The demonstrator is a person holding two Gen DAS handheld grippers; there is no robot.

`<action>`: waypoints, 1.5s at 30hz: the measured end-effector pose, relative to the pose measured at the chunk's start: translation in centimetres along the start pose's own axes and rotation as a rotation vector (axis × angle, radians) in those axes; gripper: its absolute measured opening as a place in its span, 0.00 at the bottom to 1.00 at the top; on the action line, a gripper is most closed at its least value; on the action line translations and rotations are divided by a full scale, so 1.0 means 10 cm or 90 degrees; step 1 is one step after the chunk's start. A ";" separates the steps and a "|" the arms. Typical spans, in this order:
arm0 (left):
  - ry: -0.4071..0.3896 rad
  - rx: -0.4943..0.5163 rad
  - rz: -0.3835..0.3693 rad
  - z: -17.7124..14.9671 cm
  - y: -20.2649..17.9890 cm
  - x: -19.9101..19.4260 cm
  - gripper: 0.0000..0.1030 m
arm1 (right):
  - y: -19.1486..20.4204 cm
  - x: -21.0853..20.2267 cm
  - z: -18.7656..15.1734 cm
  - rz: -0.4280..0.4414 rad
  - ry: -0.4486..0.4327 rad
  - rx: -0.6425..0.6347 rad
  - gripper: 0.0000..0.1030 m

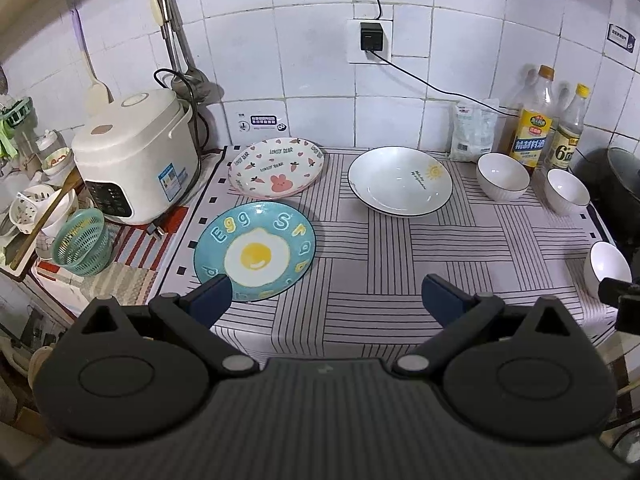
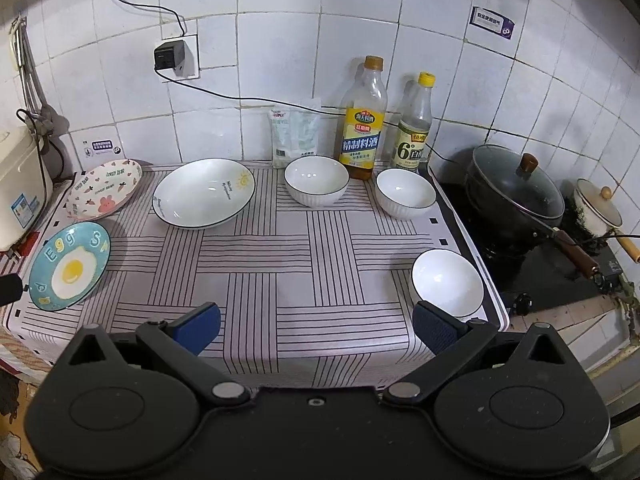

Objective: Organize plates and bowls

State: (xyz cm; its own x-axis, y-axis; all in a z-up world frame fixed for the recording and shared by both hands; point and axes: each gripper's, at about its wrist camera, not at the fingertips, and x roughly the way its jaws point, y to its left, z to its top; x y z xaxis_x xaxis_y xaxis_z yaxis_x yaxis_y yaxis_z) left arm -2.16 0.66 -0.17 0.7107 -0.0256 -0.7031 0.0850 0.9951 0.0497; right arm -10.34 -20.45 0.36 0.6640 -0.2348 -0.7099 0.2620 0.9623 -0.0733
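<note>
My left gripper point(image 1: 326, 298) has its blue-padded fingers spread wide, holding nothing, over the near edge of the striped grey-and-white counter cloth point(image 1: 400, 248); its left pad overlaps the near rim of the round blue ceramic plate with the fried-egg print point(image 1: 256, 250), contact I cannot tell; that plate lies flat at the cloth's near left corner; behind it, at the far left corner, the pink-and-white oval dish with the rabbit print point(image 1: 276, 168) sits close by, a narrow gap between them; off the cloth's left edge stands a white plastic rice cooker point(image 1: 136, 152); the large white shallow plate with a dark rim and small sun print point(image 1: 400, 180) lies along the far edge, left of centre; two white ribbed bowls with dark rims point(image 2: 316, 180) point(image 2: 405, 194) stand side by side, apart, toward the far right corner, in front of two clear bottles with yellow caps point(image 2: 362, 120) point(image 2: 414, 124); a third white bowl point(image 2: 447, 282) sits at the near right edge; my right gripper point(image 2: 316, 326) is likewise spread wide and unloaded, its right pad just in front of that bowl; right of the cloth, a black lidded pot point(image 2: 516, 196).
</note>
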 end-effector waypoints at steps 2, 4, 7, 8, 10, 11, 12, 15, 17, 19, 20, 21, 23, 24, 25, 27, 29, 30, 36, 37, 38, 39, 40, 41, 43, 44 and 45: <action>0.000 0.000 0.001 0.00 0.00 0.00 1.00 | 0.00 0.01 0.00 0.002 0.000 -0.001 1.00; -0.001 -0.006 0.000 -0.01 0.00 0.00 1.00 | 0.01 0.03 0.00 0.004 0.002 0.000 1.00; -0.003 -0.008 -0.006 0.00 0.01 -0.01 1.00 | 0.01 0.04 0.00 0.001 0.001 0.000 1.00; -0.004 -0.007 -0.005 0.00 0.01 -0.01 1.00 | 0.01 0.05 0.00 -0.001 -0.001 -0.001 1.00; -0.006 -0.003 -0.006 0.00 0.00 -0.01 1.00 | 0.00 0.05 0.00 0.000 -0.001 0.000 1.00; -0.005 -0.001 -0.007 0.00 -0.01 -0.01 1.00 | -0.01 0.06 0.00 0.001 0.000 0.002 1.00; -0.005 0.000 -0.008 0.00 -0.01 -0.01 0.99 | -0.01 0.06 0.00 0.002 0.000 0.003 1.00; -0.005 -0.007 -0.015 0.01 0.00 -0.01 0.97 | -0.01 0.08 0.00 0.001 0.001 0.004 1.00; -0.007 -0.011 -0.026 0.02 0.01 -0.01 0.97 | -0.01 0.10 0.00 0.004 0.001 0.006 1.00; -0.009 -0.008 -0.040 0.04 0.01 -0.02 0.97 | 0.00 0.11 0.01 0.009 -0.001 0.007 1.00; -0.012 -0.007 -0.043 0.06 0.00 -0.02 0.97 | 0.00 0.11 0.01 0.014 -0.003 0.006 1.00; -0.018 -0.007 -0.043 0.07 0.01 -0.02 0.97 | 0.00 0.11 0.01 0.021 -0.007 0.006 1.00; -0.023 -0.008 -0.041 0.13 0.00 0.01 0.97 | 0.00 0.10 0.03 0.039 -0.019 0.004 1.00; -0.023 -0.009 -0.040 0.16 0.00 0.03 0.97 | 0.00 0.10 0.05 0.046 -0.026 0.002 1.00; -0.023 -0.012 -0.039 0.20 0.00 0.06 0.97 | 0.00 0.10 0.08 0.051 -0.033 -0.001 1.00; -0.024 -0.022 -0.039 0.27 0.02 0.14 0.97 | 0.01 0.13 0.16 0.064 -0.055 -0.005 1.00; -0.022 -0.032 -0.052 0.35 0.04 0.24 0.98 | 0.02 0.19 0.25 0.084 -0.075 -0.010 1.00; -0.019 -0.037 -0.058 0.39 0.05 0.30 0.98 | 0.03 0.23 0.29 0.095 -0.083 -0.014 1.00; -0.002 -0.069 -0.056 0.65 0.08 0.73 0.99 | 0.01 0.68 0.54 0.201 -0.156 -0.026 1.00; 0.001 -0.077 -0.061 0.69 0.08 0.81 0.99 | 0.00 0.76 0.58 0.210 -0.167 -0.023 1.00; 0.003 -0.087 -0.067 0.72 0.08 0.89 0.99 | 0.00 0.85 0.63 0.211 -0.171 -0.025 1.00; 0.007 -0.097 -0.069 0.76 0.08 0.99 0.99 | 0.01 0.97 0.69 0.210 -0.165 -0.031 1.00; 0.008 -0.105 -0.070 0.79 0.08 1.07 0.99 | 0.02 1.06 0.74 0.213 -0.159 -0.039 1.00; 0.008 -0.109 -0.074 0.81 0.07 1.17 0.98 | 0.04 1.17 0.80 0.224 -0.156 -0.045 0.99; 0.014 -0.105 -0.074 0.85 0.03 1.39 0.98 | 0.04 1.36 0.85 0.241 -0.147 -0.043 0.99; 0.015 -0.103 -0.073 0.86 0.00 1.51 0.98 | 0.05 1.44 0.88 0.252 -0.144 -0.044 0.99; 0.016 -0.100 -0.072 0.87 -0.03 1.61 0.98 | 0.07 1.55 0.91 0.262 -0.139 -0.047 0.98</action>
State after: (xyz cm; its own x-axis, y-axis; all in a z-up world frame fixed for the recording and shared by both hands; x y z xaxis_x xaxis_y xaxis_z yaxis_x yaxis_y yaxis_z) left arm 15.34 -0.84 -5.34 0.6847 -0.1370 -0.7159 0.0510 0.9888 -0.1405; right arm 6.50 -24.68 -4.34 0.8359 0.1523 -0.5273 -0.0986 0.9868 0.1287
